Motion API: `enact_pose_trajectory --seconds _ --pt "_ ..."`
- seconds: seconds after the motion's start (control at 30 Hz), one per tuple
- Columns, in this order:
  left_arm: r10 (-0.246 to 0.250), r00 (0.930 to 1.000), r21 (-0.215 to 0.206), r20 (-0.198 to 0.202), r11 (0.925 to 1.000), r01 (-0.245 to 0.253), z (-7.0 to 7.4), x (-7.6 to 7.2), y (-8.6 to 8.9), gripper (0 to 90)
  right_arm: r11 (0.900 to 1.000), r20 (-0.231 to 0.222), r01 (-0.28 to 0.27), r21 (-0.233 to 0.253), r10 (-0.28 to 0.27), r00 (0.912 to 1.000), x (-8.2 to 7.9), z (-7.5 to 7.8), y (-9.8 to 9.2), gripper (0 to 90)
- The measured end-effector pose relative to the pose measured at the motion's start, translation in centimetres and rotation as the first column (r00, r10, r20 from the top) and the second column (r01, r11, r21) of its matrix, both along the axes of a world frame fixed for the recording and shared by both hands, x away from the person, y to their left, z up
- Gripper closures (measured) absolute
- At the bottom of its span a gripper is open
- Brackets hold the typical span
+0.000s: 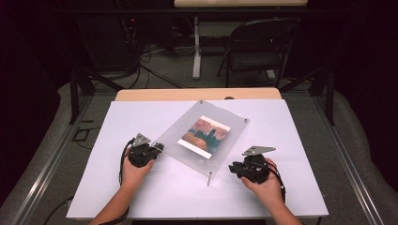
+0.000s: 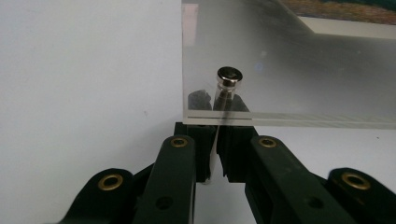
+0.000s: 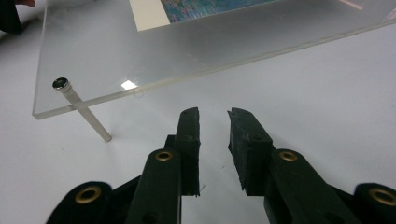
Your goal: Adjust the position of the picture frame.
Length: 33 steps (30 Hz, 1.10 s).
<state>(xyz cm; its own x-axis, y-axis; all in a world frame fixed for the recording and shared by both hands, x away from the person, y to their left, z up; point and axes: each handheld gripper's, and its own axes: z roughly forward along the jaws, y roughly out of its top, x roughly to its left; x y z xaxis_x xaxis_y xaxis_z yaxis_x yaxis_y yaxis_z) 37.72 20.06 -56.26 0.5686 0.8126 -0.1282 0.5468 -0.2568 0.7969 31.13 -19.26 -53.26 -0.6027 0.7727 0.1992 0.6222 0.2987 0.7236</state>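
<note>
Nearest the lens in the left gripper view, the left gripper (image 2: pixel 218 140) is seen with its black jaws drawn together on a thin metal standoff pin (image 2: pixel 229 83) at the corner of a clear acrylic frame (image 2: pixel 289 70); the pin's round silver cap rises above the clear panel, and its shaft is pinched between the jaw pads below the panel's edge. In the right gripper view, the right gripper (image 3: pixel 214 116) is seen with its jaws parted and nothing between them, held over the bare surface just short of the frame's near edge, beside another standoff pin (image 3: pixel 81 108) that stands slanted on the surface.

No brand, label or readable writing can be made out on the grippers or the frame. A picture (image 1: pixel 204 134) in orange, red and blue tones with a pale border is held inside the frame, which is raised off the surface on its pins and set askew near the middle of the table.

A white sheet (image 1: pixel 141 197) is spread over the wooden table (image 1: pixel 197 94), whose bare edge is left showing at the far side. Beyond it, a dark folding chair (image 1: pixel 256 47), a white table leg (image 1: pixel 196 49) and loose cables (image 1: pixel 145 56) are seen on grey carpet in a dim room.
</note>
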Motion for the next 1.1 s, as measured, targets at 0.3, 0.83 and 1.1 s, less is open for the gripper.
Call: enact_pose_trajectory --seconds 0.3,0.83,1.1 --pt "-0.014 0.9998 0.006 -0.011 0.9999 0.014 0.2 -0.5 -0.1 84.6 1.000 -0.032 0.002 -0.014 -0.002 0.9995 0.9 -0.4 0.3 81.4" --pt "-0.092 0.9952 0.023 -0.031 0.9954 0.093 0.7 -2.9 -1.2 85.0 0.999 -0.057 -0.012 -0.051 0.009 0.9984 1.7 -0.3 0.2 90.0" --pt "-0.102 0.9941 0.023 -0.038 0.9945 0.102 0.7 -3.4 -1.4 85.1 0.995 -0.074 -0.014 -0.097 0.007 0.9973 2.4 -0.2 0.2 90.0"
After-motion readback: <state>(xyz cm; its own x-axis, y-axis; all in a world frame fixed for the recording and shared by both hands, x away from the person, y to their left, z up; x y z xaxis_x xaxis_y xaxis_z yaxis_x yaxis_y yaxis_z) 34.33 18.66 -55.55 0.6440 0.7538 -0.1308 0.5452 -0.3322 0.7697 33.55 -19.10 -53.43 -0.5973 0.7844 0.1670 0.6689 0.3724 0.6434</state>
